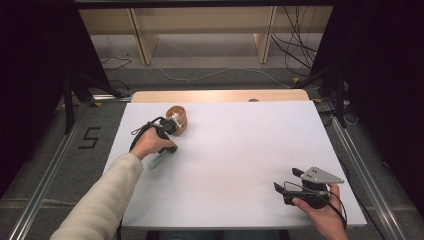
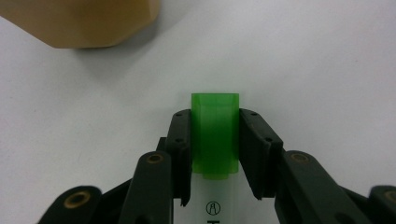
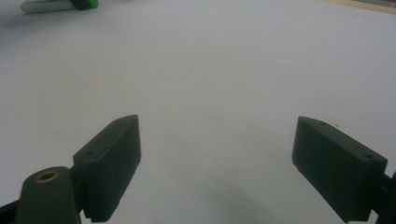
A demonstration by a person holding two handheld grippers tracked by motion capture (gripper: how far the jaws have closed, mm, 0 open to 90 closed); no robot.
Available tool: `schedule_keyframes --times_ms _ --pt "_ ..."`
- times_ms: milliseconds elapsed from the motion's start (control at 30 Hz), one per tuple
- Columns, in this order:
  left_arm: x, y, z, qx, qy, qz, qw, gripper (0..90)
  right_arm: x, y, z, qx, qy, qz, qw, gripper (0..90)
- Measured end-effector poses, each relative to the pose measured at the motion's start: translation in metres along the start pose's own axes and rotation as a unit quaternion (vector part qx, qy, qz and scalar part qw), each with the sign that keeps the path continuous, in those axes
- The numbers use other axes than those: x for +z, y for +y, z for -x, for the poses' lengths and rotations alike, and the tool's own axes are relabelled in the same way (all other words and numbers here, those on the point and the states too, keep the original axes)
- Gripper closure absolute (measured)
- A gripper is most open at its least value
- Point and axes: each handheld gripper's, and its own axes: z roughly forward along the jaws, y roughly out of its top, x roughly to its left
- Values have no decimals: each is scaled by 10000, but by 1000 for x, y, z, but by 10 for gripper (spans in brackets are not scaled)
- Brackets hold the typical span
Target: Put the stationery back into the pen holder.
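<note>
Nearest, right gripper [image 1: 289, 186] at table's [image 1: 240, 150] near right edge, jaws spread wide, idle. Left gripper [image 2: 215, 140] pinching green cap [image 2: 215, 135] of white marker [image 2: 212, 200], lying beside tan wooden holder [image 2: 84, 21]. Likely risk: cap pulling off when lifted, grip being only on cap.

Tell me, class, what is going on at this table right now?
A person sits at a white table with a claw in each hand. The left claw is shut on the green cap of a white marker, close to a tan wooden cup at the far left of the table. The right claw is wide open over bare table near the front right corner, holding nothing.
</note>
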Motion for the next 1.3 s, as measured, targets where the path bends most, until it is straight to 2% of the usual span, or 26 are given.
schedule_keyframes --times_ms 67,300,567,1033,1167,1300 --pt "-2 0 0 23 -12 -2 10000 671 0 0 0 -7 -4 6 10000 163" --pt "-9 -1 1 -6 -5 238 9997 672 0 0 0 -13 -11 -3 10000 163" --pt "-20 -5 1 -89 49 590 9982 672 -1 0 0 -9 -15 -2 10000 163" --pt "-27 -13 -2 -120 113 888 9959 672 0 0 0 -1 -7 13 10000 163" --pt "-29 -15 -2 -146 143 1003 9947 672 0 0 0 -3 -8 12 10000 163" --pt "-33 -18 -3 -172 164 1203 9924 672 0 0 0 -1 -9 10 10000 163"
